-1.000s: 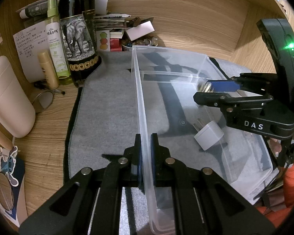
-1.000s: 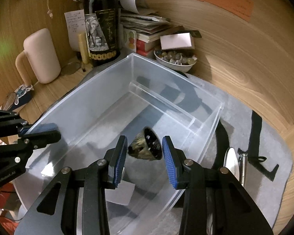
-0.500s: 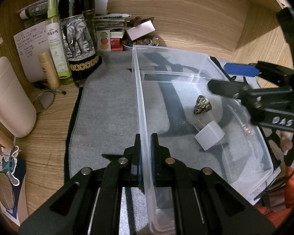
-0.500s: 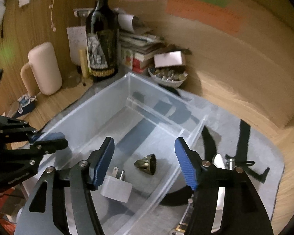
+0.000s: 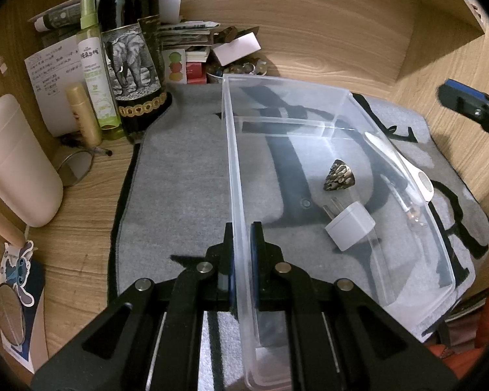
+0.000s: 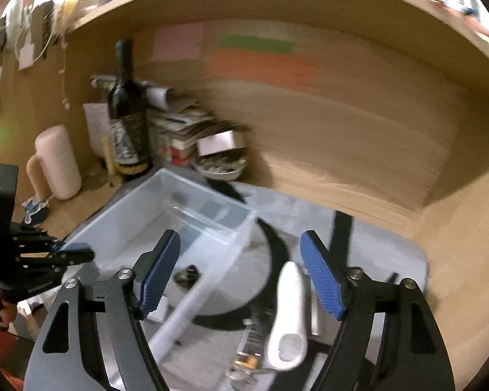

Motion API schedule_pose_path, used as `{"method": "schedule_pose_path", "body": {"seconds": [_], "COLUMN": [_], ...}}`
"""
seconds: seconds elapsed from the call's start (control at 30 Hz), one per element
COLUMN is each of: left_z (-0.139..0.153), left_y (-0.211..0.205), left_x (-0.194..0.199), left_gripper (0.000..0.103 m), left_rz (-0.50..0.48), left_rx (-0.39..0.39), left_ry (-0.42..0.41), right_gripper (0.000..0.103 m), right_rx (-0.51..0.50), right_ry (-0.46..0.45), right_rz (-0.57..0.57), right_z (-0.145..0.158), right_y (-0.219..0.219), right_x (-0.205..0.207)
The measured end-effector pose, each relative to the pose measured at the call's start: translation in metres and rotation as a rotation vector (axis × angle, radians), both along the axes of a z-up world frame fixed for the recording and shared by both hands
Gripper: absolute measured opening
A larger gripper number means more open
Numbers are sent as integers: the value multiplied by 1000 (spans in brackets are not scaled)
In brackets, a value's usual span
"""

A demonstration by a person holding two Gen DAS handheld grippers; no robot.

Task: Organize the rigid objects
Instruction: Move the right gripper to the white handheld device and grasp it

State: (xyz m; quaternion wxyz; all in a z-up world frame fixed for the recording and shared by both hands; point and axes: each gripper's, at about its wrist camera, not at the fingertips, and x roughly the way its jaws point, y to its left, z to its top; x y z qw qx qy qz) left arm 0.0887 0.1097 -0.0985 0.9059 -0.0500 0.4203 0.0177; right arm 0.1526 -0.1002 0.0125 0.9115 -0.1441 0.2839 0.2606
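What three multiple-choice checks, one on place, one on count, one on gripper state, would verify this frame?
1. Where does the white charger plug lie?
A. inside the clear bin
B. on the grey mat beside the bin
C. on the bare wood

2. How many objects lie on the bin's floor?
A. one
B. two
C. four

3. What is the left gripper doing?
A. hanging open
B. clamping the bin's side wall
C. holding the plug

Answers: 1 A, the plug sits within the walls; 2 B, the plug and the bronze cone; 3 B, its fingers pinch the wall from both sides.
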Motion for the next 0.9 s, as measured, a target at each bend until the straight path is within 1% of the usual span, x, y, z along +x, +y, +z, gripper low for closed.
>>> {"method": "schedule_pose_path", "body": {"seconds": [0.17,0.37,0.53,0.7,0.83,0.9], "left_z": [0,0,0,-1,-2,-3], "left_y": [-1,-1,-2,-2,-3,-3], "left_x": [1,2,3,4,5,5], "left_gripper": [7,7,7,7,7,7], "left_rz": [6,14,22,27,31,32], "left_rx": [3,4,6,6,7,7], "left_ry": [5,9,13,17,22,24], "right_gripper": [74,74,74,74,73,67], "right_rx": [25,27,11,-17,-29,-21], "right_ry": [-8,35,120,224,289,305], "right_rz": [-86,-166,-186,-171,-161,-165], "right_z": [3,-10,-40,-79,-102,-108], "right_y": [-37,-71,-81,-80,-78,-80], "right_x": [3,7,11,13,16,19]}}
